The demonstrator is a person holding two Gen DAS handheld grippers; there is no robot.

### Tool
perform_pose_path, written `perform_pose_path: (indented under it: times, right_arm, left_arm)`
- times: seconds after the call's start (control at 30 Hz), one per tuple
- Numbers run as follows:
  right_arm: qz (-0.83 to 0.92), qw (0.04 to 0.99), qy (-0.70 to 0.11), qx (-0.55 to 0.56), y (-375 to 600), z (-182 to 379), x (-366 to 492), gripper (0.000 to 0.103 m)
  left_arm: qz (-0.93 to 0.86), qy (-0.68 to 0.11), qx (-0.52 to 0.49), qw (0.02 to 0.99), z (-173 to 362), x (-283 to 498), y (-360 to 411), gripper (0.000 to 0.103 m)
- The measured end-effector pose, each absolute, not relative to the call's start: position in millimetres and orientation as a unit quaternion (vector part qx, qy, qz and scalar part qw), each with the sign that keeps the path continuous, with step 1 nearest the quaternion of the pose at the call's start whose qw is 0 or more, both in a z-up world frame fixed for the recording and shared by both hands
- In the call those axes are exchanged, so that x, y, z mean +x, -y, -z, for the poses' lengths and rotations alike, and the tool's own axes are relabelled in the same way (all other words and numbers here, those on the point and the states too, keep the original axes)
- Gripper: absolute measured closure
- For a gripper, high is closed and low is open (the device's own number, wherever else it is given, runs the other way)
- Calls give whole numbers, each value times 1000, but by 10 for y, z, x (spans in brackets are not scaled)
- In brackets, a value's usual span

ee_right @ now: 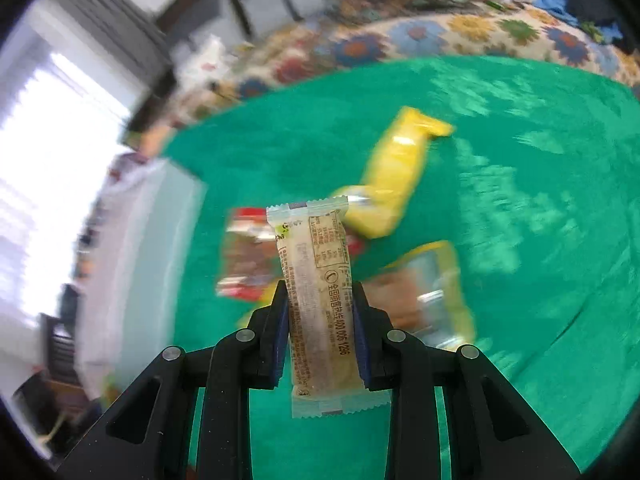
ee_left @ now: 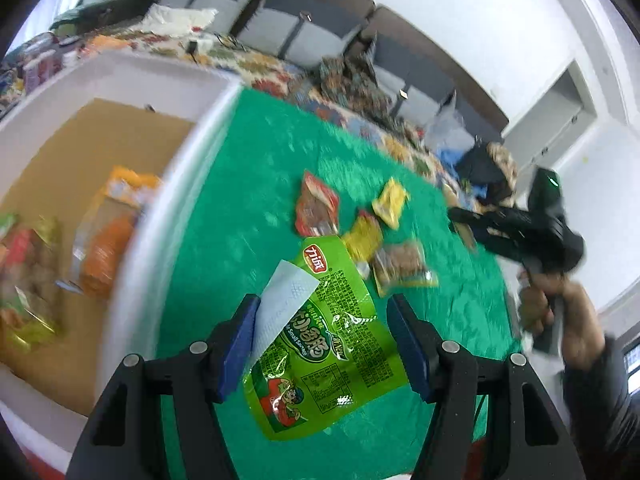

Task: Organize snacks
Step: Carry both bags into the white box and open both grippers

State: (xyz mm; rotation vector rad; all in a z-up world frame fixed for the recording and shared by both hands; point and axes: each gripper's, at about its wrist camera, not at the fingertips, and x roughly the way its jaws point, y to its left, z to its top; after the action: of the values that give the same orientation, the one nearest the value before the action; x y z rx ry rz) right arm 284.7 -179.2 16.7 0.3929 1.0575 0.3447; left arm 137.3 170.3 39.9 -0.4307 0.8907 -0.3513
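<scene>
The right claw [ee_right: 320, 300] pinches one beige snack bar [ee_right: 320, 304] upright above the green cloth [ee_right: 540, 280]. The left claw [ee_left: 320, 336] is spread around one green sausage packet [ee_left: 320, 344], beside the white box [ee_left: 132, 280]. Five small snacks lie beyond.

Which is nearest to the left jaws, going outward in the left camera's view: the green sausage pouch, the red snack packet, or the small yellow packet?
1. The green sausage pouch, right between the open jaws of the left gripper.
2. The red snack packet, farther up the green cloth, slightly left.
3. The small yellow packet, beyond and to the right; close to the red one in distance, so this order is loose.
</scene>
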Motion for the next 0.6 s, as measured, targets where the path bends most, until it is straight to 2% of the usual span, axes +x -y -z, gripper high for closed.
perform_pose_path:
  times: [0.2, 0.33, 0.4, 0.43, 0.47, 0.6]
  right_arm:
    - [-310, 808, -456, 207, 500, -794, 2618, 73]
    - [-377, 789, -455, 167, -468, -873, 2504, 72]
    - [-392, 777, -467, 160, -861, -761, 2468, 69]
    - [-388, 778, -470, 153, -1032, -680, 2451, 53]
    - [-383, 778, -477, 144, -1177, -587, 2444, 32]
    - [-362, 767, -516, 126, -1325, -258, 2374, 32]
  left_arm:
    - [64, -390, -176, 902, -734, 1424, -2652, 39]
    - [-23, -399, -136, 906, -603, 1418, -3215, 38]
    - [-62, -422, -113, 897, -418, 1432, -3401, 31]
    - [-80, -437, -106, 890, -307, 1441, -3487, 18]
    - [-93, -444, -103, 885, -235, 1434, -3535, 12]
    - [-110, -448, -100, 881, -104, 1284, -3594, 12]
